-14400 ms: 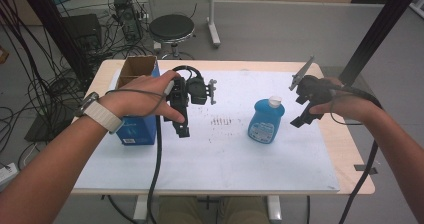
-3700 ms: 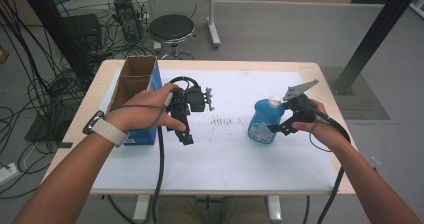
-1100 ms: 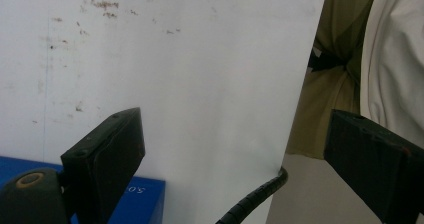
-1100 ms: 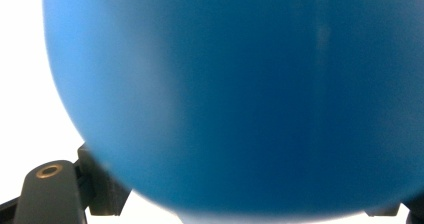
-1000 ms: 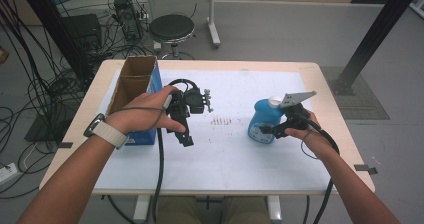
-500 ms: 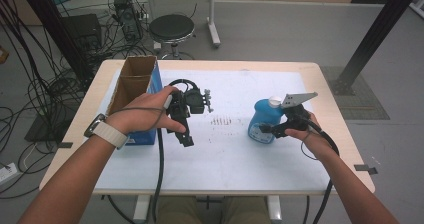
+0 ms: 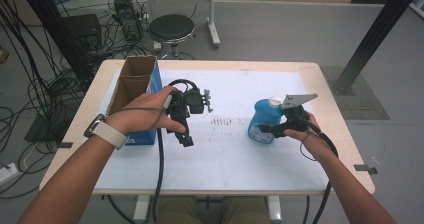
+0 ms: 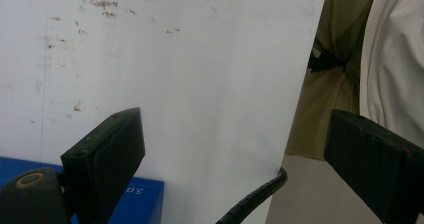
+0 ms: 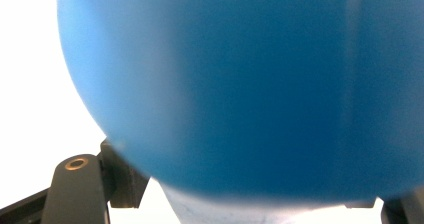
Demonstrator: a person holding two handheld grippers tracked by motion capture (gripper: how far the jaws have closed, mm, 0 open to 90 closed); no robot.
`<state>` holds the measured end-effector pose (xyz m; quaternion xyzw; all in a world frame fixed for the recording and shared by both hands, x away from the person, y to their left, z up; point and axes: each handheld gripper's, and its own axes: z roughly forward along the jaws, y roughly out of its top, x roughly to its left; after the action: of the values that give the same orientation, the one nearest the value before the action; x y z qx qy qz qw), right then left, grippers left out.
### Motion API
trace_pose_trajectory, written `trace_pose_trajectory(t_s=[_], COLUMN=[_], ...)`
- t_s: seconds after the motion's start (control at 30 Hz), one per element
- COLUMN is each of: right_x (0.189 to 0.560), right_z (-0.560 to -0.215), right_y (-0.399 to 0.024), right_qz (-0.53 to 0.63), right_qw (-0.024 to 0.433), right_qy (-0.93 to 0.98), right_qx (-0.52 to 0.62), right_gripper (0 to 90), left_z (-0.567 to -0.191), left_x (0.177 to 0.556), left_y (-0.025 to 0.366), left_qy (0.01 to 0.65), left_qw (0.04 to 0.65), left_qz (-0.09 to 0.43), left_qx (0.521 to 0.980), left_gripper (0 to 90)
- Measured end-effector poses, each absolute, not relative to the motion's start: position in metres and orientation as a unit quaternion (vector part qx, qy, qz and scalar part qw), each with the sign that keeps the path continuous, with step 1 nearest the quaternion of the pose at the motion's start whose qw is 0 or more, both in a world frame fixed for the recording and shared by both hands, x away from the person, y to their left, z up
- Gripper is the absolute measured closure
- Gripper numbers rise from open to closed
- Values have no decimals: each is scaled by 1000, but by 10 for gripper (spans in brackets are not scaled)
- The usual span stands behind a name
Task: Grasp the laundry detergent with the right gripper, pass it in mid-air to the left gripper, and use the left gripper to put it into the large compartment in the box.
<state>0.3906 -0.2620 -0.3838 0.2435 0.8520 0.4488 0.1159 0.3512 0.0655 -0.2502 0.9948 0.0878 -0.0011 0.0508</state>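
So the step in hand looked like grabbing the blue bottle (image 7: 265,126), which stood upright with its white cap on the right half of the counter (image 7: 240,184), well apart from the open cardboard box (image 7: 134,84) over at the left edge. The right hand-held gripper (image 7: 263,129) was pushed up against the bottle's right side, and in the right gripper view the blue body (image 9: 250,84) sat so close between the jaws that it blurred out. Those jaws had just been closing in on it, with the bottle between them, but I honestly couldn't tell if the pads were pressing yet or just about to, since the contact spots were hidden by the bottle itself. The left hand-held gripper (image 7: 186,134) hung idle near the box, just above the counter; its jaws stood wide apart with nothing between them in the left gripper view, only the white sheet and a corner of the blue box side (image 8: 135,204). My guess for the next move: finish the squeeze until the bottle is firmly pinched, then lift straight up without tipping it, probably heading left toward the box. A rounded plastic body like that could slip or twist if gripped off-center.
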Motion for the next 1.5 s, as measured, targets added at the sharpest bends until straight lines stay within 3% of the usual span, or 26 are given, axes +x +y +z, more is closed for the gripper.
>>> trace_pose_trajectory(t_s=[1.5], right_x=[388], right_z=[-393], right_y=[-261], right_qz=[461], right_qw=[125], right_qy=[843], right_qx=[247], right_gripper=[308], left_z=[-251], left_x=[352], left_y=[66], left_qy=[89], left_qw=[51], left_qz=[-3], left_qx=[995], left_gripper=[100])
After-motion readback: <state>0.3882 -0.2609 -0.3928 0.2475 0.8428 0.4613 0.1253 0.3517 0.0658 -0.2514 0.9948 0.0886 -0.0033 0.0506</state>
